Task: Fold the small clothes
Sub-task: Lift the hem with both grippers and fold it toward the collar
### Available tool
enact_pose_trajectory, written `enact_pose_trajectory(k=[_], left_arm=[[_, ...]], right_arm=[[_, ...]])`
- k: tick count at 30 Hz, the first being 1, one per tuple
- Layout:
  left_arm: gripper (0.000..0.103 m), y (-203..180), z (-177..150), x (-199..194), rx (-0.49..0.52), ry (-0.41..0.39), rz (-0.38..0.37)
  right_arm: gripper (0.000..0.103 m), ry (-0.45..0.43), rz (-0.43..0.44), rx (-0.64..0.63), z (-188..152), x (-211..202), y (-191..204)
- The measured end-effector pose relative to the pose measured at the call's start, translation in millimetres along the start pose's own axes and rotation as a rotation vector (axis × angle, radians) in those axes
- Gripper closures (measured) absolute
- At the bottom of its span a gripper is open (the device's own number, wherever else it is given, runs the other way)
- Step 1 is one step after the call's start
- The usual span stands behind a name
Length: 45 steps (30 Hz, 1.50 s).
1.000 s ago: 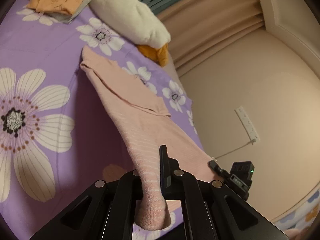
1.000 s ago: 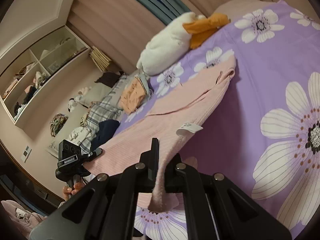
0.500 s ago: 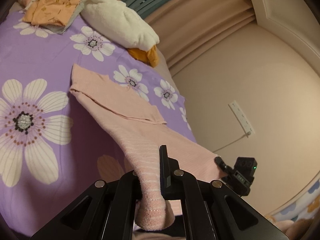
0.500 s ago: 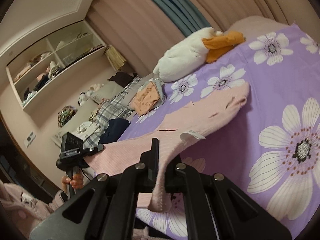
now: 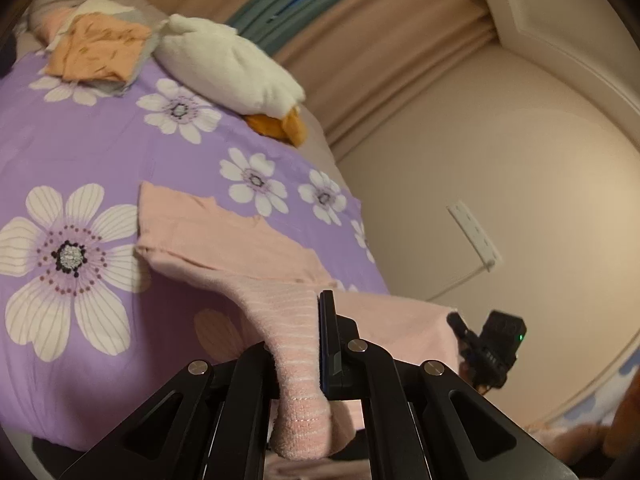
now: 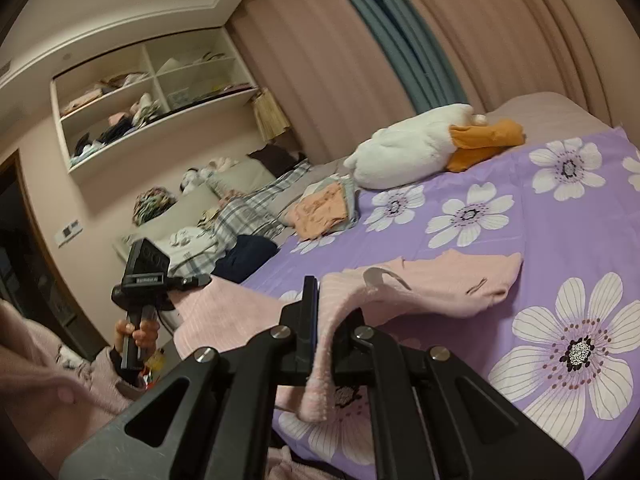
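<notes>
A pink ribbed garment (image 5: 224,240) lies across the purple flowered bedspread (image 5: 80,152), its far end flat on the bed and its near edge lifted. My left gripper (image 5: 298,344) is shut on one near corner of it. My right gripper (image 6: 326,332) is shut on the other near corner, and the garment (image 6: 440,280) stretches between the two. A white label (image 6: 376,276) shows on its upper side. Each gripper shows in the other's view, the right gripper (image 5: 492,348) at the bed's near edge and the left gripper (image 6: 146,276) held in a hand.
A white plush duck with an orange beak (image 6: 420,148) lies at the far end of the bed. A stack of folded orange and grey clothes (image 6: 326,208) sits beside it. More clothes are piled on a sofa (image 6: 224,220). Wall shelves (image 6: 140,96) hang above.
Both grippers have pulled back towards the near edge of the bed with the garment, dragging its far end nearer. More of the bedspread shows beyond it.
</notes>
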<state>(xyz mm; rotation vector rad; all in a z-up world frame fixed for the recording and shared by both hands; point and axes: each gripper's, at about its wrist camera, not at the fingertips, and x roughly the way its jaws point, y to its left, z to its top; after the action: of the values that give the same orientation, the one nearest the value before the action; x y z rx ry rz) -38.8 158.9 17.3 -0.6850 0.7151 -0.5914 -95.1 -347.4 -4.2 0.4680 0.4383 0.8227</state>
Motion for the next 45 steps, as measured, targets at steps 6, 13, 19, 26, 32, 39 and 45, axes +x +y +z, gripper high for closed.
enact_pose_trajectory(k=[6,13,19,26,32,39,45], left_arm=[[0.103,35,25,28,-0.104,0.014,0.028],[0.103,81,60,74,-0.204,0.049,0.069],[0.103,117,79,124,-0.257,0.121,0.150],[0.103,164,92,169,-0.376,0.183,0.179],[0.103,197,94,194,-0.533,0.233,0.205],[0.061,221,101,210,-0.722,0.266,0.141],[0.040,229,120,203,-0.764,0.178,0.118]], right_arm=[[0.096,0.018,-0.055,0.148,7,30,-43],[0.096,0.059,-0.111,0.282,25,79,-97],[0.096,0.111,-0.170,0.353,31,125,-142],[0.096,0.193,-0.227,0.438,27,167,-189],[0.092,0.271,-0.263,0.553,14,193,-225],[0.055,0.249,-0.241,0.721,12,195,-257],[0.055,0.232,-0.278,0.728,19,194,-268]])
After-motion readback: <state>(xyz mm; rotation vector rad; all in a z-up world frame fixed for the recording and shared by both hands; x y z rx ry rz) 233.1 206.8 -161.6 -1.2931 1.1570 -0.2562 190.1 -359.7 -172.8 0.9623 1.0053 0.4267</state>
